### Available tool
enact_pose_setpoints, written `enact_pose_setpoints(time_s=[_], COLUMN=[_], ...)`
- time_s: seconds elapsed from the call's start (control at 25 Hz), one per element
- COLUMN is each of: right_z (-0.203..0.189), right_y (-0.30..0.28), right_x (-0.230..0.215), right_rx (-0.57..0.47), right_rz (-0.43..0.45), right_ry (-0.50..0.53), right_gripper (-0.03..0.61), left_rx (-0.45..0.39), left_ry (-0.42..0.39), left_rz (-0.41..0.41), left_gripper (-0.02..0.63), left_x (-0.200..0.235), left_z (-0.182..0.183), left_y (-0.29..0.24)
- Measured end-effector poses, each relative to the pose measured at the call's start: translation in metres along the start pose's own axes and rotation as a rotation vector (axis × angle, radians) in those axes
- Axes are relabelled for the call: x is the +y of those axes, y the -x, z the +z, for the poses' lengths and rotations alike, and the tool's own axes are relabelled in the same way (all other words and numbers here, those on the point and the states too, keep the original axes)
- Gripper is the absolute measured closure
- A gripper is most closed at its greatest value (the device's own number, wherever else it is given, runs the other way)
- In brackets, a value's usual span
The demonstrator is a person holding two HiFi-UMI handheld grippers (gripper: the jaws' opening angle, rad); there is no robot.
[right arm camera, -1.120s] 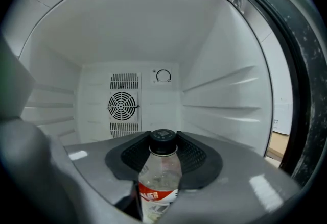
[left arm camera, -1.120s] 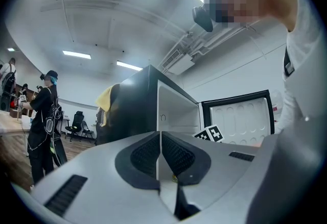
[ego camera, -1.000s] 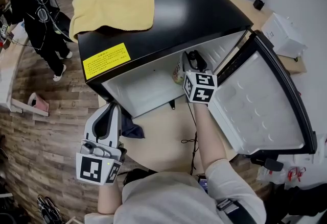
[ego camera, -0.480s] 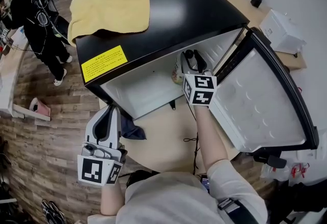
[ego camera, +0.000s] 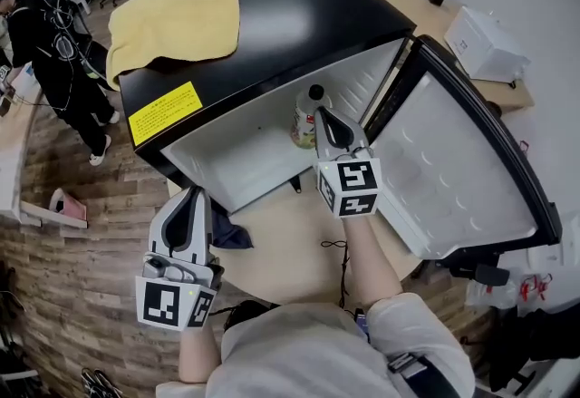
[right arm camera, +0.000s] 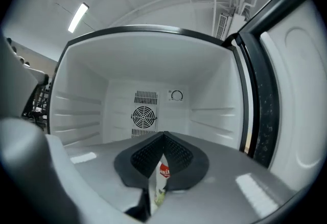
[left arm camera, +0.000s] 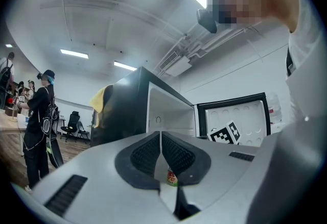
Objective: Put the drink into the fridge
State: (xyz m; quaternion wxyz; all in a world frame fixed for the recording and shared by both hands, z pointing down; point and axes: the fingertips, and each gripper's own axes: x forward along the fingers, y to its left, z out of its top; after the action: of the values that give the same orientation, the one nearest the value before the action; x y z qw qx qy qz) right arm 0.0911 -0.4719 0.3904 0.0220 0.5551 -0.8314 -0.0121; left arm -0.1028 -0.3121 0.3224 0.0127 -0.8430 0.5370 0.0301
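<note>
The drink (ego camera: pixel 304 115), a clear bottle with a white cap and a red and green label, stands upright inside the open black fridge (ego camera: pixel 290 15), near its right wall. My right gripper (ego camera: pixel 324 118) is shut and empty just in front of the bottle, its fingertips beside it. In the right gripper view the closed jaws (right arm camera: pixel 163 134) point at the white fridge interior (right arm camera: pixel 102 110), and the drink's label (right arm camera: pixel 163 171) shows through the slit below them. My left gripper (ego camera: pixel 191 199) is shut and empty, low at the left, outside the fridge. Its own view peeks at the drink (left arm camera: pixel 171 177) too.
The fridge door (ego camera: pixel 458 174) stands wide open on the right. A yellow towel (ego camera: pixel 177 20) lies on the fridge top. A person (ego camera: pixel 54 38) stands at the far left. A white box (ego camera: pixel 485 43) sits behind the door. A dark cloth (ego camera: pixel 231 233) and a cable (ego camera: pixel 340 247) lie below the fridge.
My right gripper has drawn back out of the fridge towards me and its jaws have closed. The drink stays standing inside. The left gripper has not moved.
</note>
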Motion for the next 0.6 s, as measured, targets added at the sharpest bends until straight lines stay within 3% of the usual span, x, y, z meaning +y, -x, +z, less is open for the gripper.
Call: enact_pose_setpoints(time_s=[0.4,0.6], right_z=[0.017,0.022], right_y=[0.062,0.090], right_x=[0.020,0.024], right_rx=[-0.022,-0.025], right_rz=[0.019,0.044], right_ry=[0.012,-0.043], right_gripper=[0.568,0.568], left_rx=[-0.019,-0.035], left_ry=[-0.011,-0.014], left_rz=[-0.037,-0.055], left_gripper=[0.594,0.594], left_x=[-0.016,-0.026], left_z=[0.008,0.014], left_y=[-0.005,-0.004])
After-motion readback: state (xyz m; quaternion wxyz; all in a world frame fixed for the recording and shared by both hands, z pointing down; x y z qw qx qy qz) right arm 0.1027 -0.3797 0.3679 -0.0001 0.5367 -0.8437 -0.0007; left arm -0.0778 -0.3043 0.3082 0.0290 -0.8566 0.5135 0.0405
